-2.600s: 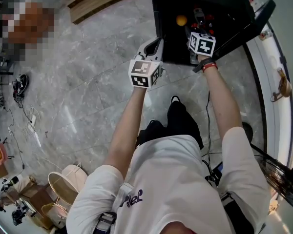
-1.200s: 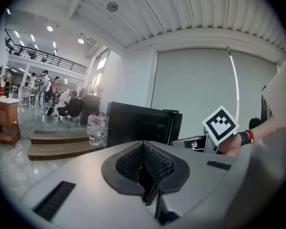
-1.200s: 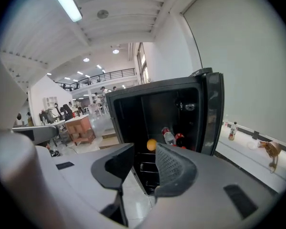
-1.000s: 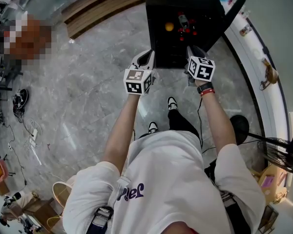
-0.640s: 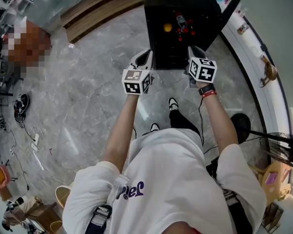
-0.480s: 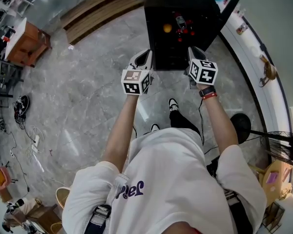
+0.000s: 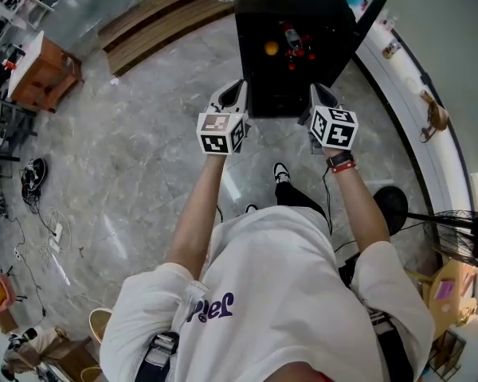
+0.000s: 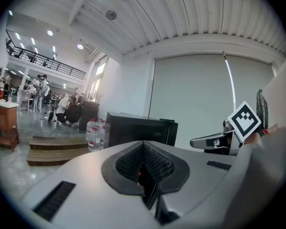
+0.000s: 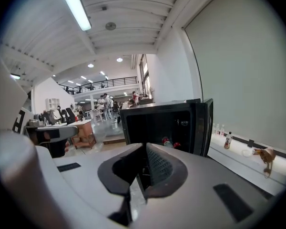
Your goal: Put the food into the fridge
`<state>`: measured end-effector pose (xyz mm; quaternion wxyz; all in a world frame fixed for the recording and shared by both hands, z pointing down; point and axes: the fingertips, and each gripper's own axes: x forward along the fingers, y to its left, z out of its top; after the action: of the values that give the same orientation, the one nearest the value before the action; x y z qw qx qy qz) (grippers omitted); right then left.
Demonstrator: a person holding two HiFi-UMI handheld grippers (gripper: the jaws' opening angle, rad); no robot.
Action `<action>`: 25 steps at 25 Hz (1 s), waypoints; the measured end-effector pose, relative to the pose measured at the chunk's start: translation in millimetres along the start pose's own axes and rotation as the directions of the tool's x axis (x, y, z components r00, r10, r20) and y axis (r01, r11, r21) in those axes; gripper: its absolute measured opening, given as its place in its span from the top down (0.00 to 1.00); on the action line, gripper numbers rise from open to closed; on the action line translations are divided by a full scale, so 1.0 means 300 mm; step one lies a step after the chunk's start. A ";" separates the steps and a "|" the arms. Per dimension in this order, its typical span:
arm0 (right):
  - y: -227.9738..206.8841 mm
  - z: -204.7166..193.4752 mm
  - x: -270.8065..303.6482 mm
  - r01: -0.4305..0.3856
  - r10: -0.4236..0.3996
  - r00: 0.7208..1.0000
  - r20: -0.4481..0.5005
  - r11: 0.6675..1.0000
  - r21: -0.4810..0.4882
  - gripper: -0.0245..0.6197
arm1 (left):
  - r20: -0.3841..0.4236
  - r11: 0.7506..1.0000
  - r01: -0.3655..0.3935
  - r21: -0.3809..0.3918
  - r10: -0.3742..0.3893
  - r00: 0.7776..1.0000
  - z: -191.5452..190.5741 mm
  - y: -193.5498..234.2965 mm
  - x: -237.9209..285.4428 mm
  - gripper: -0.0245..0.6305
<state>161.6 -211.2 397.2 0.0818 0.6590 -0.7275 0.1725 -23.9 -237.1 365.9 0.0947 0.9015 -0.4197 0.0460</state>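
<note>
food [image 7: 293,48], one round orange piece beside red ones, lay inside the open black fridge [image 7: 303,2]. our left gripper [image 7: 237,87] had its fingers pressed together, empty; our right gripper [image 7: 319,91] was closing on nothing.

Floor: glossy grey marble tiles [image 7: 135,157].
Steps: low wooden platform steps [image 7: 155,10] at the far side.
Furniture: brown wooden table [image 7: 44,66] at the left edge.
Right side: white curved ledge [image 7: 434,173] along a pale wall [image 7: 454,46].
Ceiling: white ribbed panels [image 9: 133,13] with a lit strip light [image 9: 74,6].
Window: large pale roller blind [image 8: 190,94], drawn down.
Far hall: mezzanine railing [image 9: 102,83] under round ceiling lamps.
</note>
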 end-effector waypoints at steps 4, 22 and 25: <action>0.002 0.012 -0.031 0.013 -0.013 1.000 0.021 1.000 -0.008 0.94 | 0.001 1.000 -0.004 0.012 0.004 1.000 0.002 0.001 -0.010 0.93; -0.010 0.055 -0.072 0.064 -0.061 0.995 0.080 0.997 -0.037 0.94 | -0.001 0.999 -0.004 0.039 0.004 1.000 0.017 -0.012 -0.002 0.93; -0.004 0.072 -0.064 0.065 -0.060 0.993 0.102 0.997 -0.046 0.94 | -0.003 0.999 -0.007 0.036 0.007 1.000 0.020 -0.002 0.013 0.93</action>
<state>167.5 -201.2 370.7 0.0665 0.6870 -0.7138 0.1187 -21.0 -240.8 360.7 0.0788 0.9016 -0.4216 0.0553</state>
